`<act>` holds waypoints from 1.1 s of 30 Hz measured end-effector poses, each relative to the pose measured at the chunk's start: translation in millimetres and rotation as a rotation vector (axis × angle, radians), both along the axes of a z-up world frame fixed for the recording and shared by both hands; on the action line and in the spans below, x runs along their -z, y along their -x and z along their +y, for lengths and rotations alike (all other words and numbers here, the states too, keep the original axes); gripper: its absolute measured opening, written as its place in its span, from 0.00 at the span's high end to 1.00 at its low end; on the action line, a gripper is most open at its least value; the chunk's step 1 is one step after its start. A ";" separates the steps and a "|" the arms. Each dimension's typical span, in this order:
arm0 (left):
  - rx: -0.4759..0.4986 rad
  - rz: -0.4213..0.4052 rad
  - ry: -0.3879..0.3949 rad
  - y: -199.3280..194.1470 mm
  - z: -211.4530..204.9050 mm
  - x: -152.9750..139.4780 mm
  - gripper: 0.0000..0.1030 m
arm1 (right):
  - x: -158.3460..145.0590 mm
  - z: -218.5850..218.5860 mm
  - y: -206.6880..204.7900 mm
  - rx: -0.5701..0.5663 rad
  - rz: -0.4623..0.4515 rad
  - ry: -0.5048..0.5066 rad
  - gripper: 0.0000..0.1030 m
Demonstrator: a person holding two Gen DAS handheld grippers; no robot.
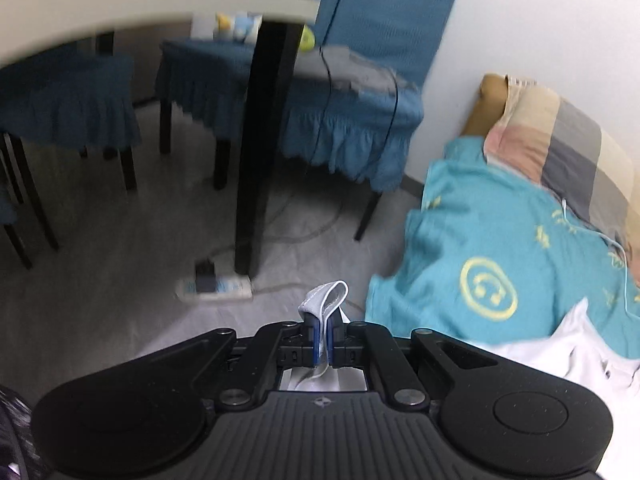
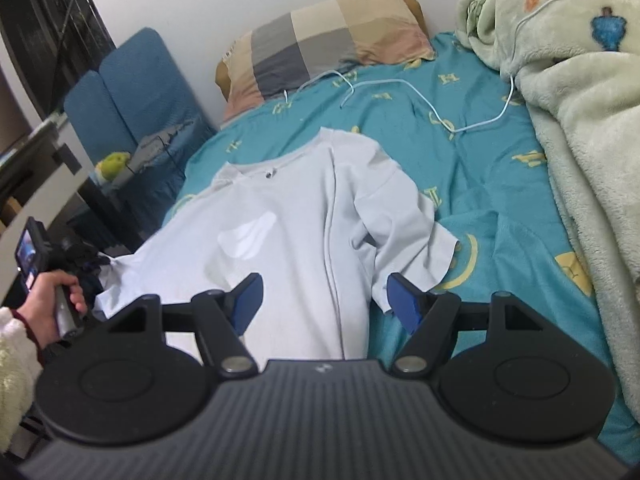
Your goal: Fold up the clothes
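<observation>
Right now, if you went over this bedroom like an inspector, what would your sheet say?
Surface: bed with teal patterned sheet.
Job's things: white T-shirt spread flat, collar toward the checked pillow; one sleeve lies rumpled.
Clutter: green fleece blanket heaped along the bed's side.
Grippers: left gripper shut on a fold of white cloth; right gripper open above the shirt's lower part, touching nothing.
Cables: thin white cable across the sheet; power strip with cords on the floor.
Surroundings: blue-covered chairs, a dark table leg, white wall; a hand holds the other gripper's handle.
</observation>
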State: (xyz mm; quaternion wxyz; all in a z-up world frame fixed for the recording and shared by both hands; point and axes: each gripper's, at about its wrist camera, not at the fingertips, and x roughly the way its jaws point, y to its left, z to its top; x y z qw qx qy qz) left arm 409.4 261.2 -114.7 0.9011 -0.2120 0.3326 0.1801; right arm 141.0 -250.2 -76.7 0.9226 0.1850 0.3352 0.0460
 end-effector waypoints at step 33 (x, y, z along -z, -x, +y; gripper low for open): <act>0.586 -0.079 -0.171 296.2 -269.1 -63.7 0.55 | -26.4 -17.0 50.8 0.024 -0.136 0.043 0.32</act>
